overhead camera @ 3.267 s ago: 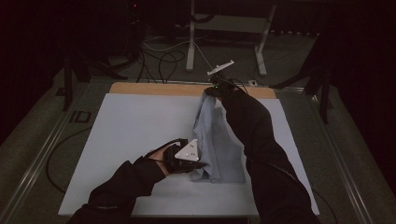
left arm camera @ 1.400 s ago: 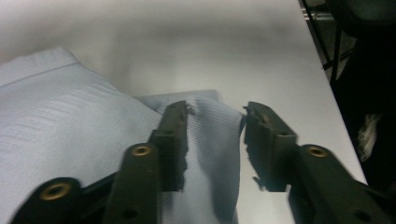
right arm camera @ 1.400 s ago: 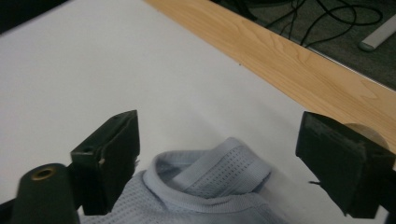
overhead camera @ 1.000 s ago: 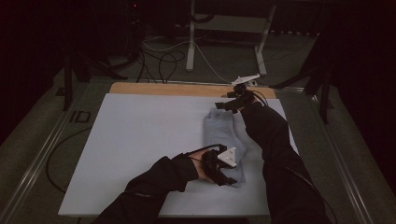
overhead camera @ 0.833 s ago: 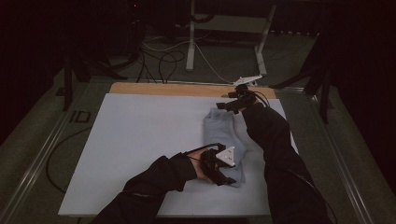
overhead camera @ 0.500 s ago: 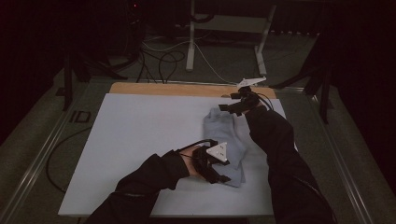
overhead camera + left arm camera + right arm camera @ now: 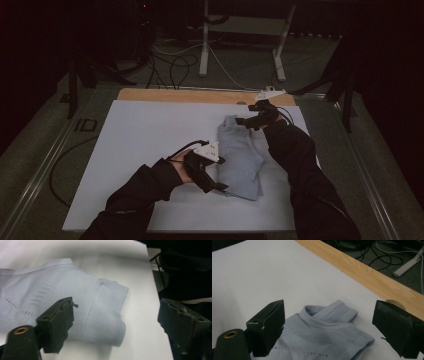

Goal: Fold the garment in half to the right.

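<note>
Shirt (image 7: 239, 157): we see a pale blue folded garment lying flat on the white table (image 7: 145, 145), right of centre, its long side running from the far edge toward us.
Left gripper (image 7: 212, 180): we hold it low at the shirt's near left edge, forearm reaching in from the bottom; the jaws stand wide apart and grip nothing.
Left gripper view: we look across the shirt's (image 7: 75, 307) folded corner, one jaw over the cloth, the other over bare table.
Right gripper (image 7: 247, 120): our arm stretches to the shirt's far end; the jaws are spread wide, empty, just above the collar.
Right gripper view: the collar (image 7: 329, 311) lies between the jaws, with a wooden strip (image 7: 372, 275) beyond.
Writing: we read "ID" (image 7: 86, 125) on the floor left of the table.
</note>
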Motion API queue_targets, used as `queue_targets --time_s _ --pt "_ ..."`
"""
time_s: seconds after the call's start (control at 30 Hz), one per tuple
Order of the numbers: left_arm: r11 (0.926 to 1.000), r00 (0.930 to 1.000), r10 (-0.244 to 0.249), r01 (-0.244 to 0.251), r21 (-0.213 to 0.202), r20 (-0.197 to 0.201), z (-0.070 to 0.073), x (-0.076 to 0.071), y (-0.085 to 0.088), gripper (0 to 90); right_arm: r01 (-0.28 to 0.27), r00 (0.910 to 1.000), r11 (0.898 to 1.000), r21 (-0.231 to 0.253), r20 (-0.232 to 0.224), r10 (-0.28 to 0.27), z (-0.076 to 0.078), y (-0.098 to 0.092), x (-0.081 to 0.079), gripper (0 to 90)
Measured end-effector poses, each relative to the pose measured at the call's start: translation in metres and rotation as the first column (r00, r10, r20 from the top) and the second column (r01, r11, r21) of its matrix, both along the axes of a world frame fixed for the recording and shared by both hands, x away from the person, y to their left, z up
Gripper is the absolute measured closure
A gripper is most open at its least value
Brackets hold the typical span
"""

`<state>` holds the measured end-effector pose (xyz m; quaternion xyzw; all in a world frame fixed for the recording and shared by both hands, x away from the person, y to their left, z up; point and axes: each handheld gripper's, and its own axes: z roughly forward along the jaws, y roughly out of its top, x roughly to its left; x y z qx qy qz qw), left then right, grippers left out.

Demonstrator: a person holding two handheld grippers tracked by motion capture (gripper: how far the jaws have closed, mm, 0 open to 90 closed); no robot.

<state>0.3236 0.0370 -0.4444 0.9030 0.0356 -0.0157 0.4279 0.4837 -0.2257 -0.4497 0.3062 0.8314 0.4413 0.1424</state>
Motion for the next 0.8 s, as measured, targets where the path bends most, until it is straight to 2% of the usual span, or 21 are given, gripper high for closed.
queue_targets --time_s 0.07,0.17,0.23,0.3,0.37,0.4,0.53,0.57,0.6,0.67,0.7,0.77,0.8 --pt "0.9997 0.9997 0.023 -0.023 -0.004 0.002 0.0 -0.002 0.013 8.3 -0.004 1.0 1.0 0.002 -0.006 0.004 -0.003 -0.002 -0.001 10.9" --pt "0.9992 0.9991 0.04 -0.04 -0.004 -0.013 -0.002 -0.003 0.022 0.7 0.005 0.9996 1.0 0.011 -0.026 -0.005 -0.009 -0.005 -0.002 10.9" --pt "0.9976 0.9975 0.067 -0.068 -0.013 -0.02 -0.004 -0.004 0.033 0.6 0.025 0.9992 1.0 -0.015 -0.031 -0.025 -0.013 -0.007 0.0 10.2" --pt "0.9951 0.995 0.091 -0.093 -0.036 -0.04 -0.007 -0.005 0.044 0.7 0.032 0.9986 0.999 -0.011 -0.041 -0.033 -0.015 -0.008 0.001 10.2" --pt "0.9909 0.9918 0.12 -0.122 -0.055 -0.044 -0.01 -0.007 0.056 0.6 0.056 0.9955 0.998 0.007 -0.078 -0.055 -0.021 -0.011 0.006 10.2" --pt "0.9893 0.9907 0.128 -0.131 -0.064 -0.044 -0.012 -0.008 0.063 0.6 0.056 0.9955 0.998 0.007 -0.078 -0.055 -0.021 -0.011 0.006 10.2" --pt "0.9708 0.9759 0.212 -0.216 -0.104 -0.051 -0.021 -0.014 0.09 0.6 0.085 0.9885 0.996 -0.016 -0.124 -0.087 -0.035 -0.012 0.013 11.7" --pt "0.9643 0.9705 0.237 -0.24 -0.111 -0.046 -0.023 -0.016 0.097 0.6 0.097 0.9854 0.995 -0.027 -0.138 -0.1 -0.038 -0.012 0.015 14.1" --pt "0.9598 0.9654 0.257 -0.26 -0.105 -0.042 -0.026 -0.018 0.104 0.6 0.12 0.979 0.991 -0.061 -0.158 -0.129 -0.046 -0.012 0.018 17.1" --pt "0.9474 0.952 0.306 -0.306 -0.094 -0.017 -0.031 -0.022 0.12 0.6 0.122 0.9763 0.99 -0.076 -0.17 -0.134 -0.049 -0.013 0.019 19.8" --pt "0.9409 0.945 0.326 -0.327 -0.089 -0.021 -0.033 -0.022 0.128 0.7 0.13 0.9673 0.987 -0.099 -0.206 -0.148 -0.056 -0.015 0.021 22.2" --pt "0.9238 0.9297 0.366 -0.368 -0.105 -0.039 -0.037 -0.024 0.144 0.7 0.129 0.9641 0.986 -0.108 -0.22 -0.15 -0.059 -0.016 0.022 24.3" --pt "0.9144 0.9215 0.385 -0.388 -0.114 -0.053 -0.039 -0.025 0.15 0.7 0.119 0.9571 0.986 -0.113 -0.251 -0.145 -0.064 -0.018 0.022 27.1"
